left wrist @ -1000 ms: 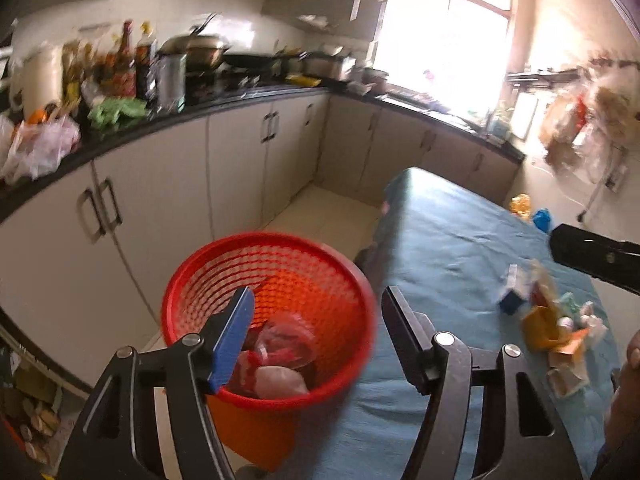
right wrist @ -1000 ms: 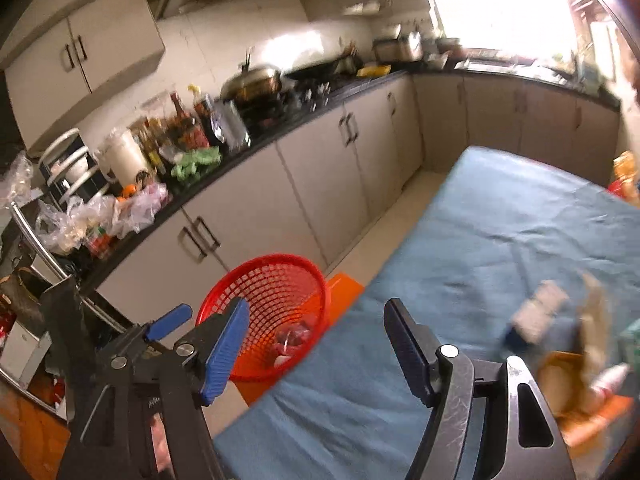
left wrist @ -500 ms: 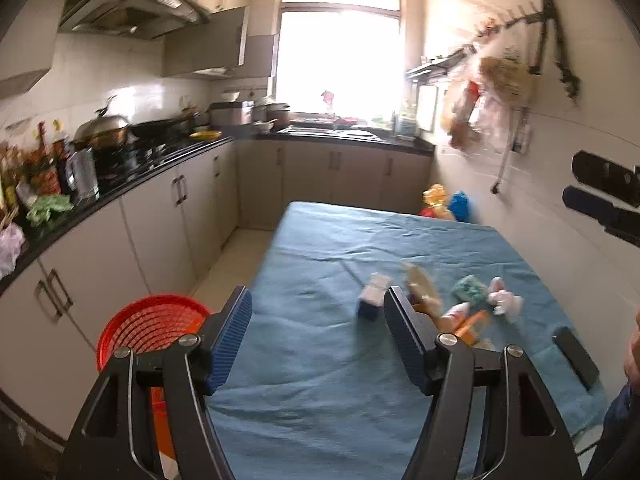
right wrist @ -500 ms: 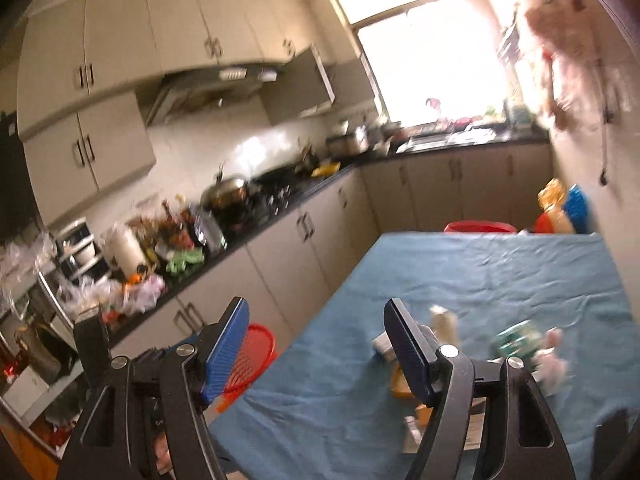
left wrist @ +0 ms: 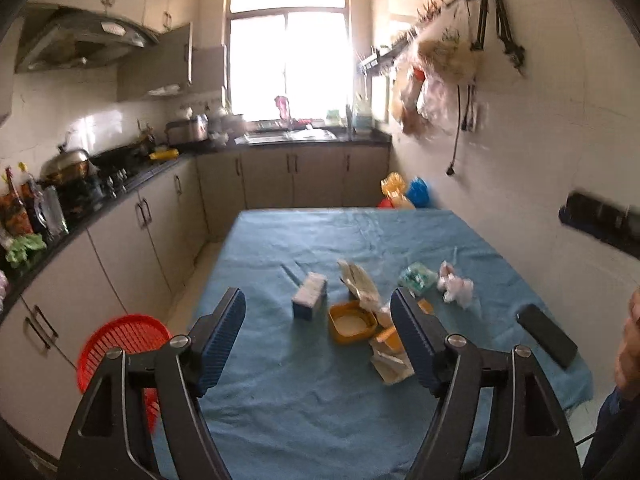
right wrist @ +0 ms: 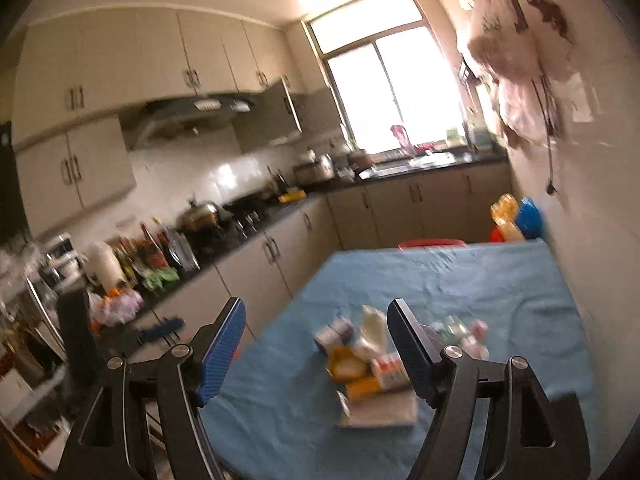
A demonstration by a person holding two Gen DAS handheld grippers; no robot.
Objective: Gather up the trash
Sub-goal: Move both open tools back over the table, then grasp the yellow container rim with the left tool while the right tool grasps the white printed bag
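Both the left gripper (left wrist: 318, 340) and right gripper (right wrist: 316, 350) have just been opening wider, nothing between the jaws. The trash pile (left wrist: 372, 312) sits mid-table on the blue cloth (left wrist: 280, 400); the red basket (left wrist: 120, 344) stands on the floor, near left. The blurred litter looks light, so a hasty pinch may scatter it or snag the cloth.

My left gripper (left wrist: 318, 332) hangs over the blue tablecloth (left wrist: 280, 400), its jaws just opened wider with nothing between them. Ahead lie a small blue-white box (left wrist: 309, 301), an orange tub (left wrist: 352, 322), crumpled wrappers (left wrist: 454, 287) and a black phone (left wrist: 546, 334). The red basket (left wrist: 120, 344) stands on the floor at left.
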